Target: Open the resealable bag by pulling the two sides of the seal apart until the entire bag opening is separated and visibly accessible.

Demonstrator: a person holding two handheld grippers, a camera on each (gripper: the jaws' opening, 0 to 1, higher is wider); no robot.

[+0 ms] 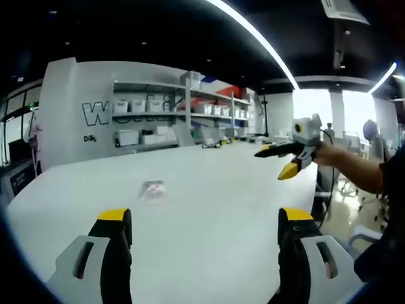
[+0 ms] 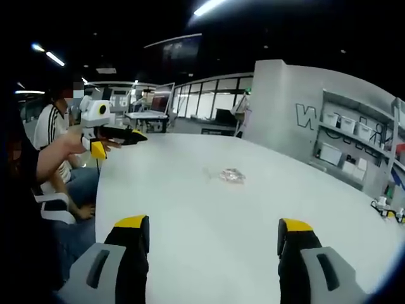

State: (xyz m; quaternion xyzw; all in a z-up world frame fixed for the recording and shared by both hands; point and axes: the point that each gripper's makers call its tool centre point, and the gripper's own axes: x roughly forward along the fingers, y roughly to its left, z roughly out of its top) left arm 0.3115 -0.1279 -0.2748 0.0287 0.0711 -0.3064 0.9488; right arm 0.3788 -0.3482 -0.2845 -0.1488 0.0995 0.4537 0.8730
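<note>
I have not reached the bag (image 1: pixel 153 189) yet; it lies on the counter (image 1: pixel 221 190), left of centre in the left gripper view. Both grippers, left (image 1: pixel 205 228) and right (image 2: pixel 215 235), hold their fingers spread, empty. Next, I think, each must pinch one seal side.

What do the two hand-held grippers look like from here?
Each hand-held gripper has two black jaws with yellow tips and grey slotted side plates: the left hand-held gripper and the right hand-held gripper match. Seen from across, each carries a pale grey housing. The person's forearms are bare.
</note>
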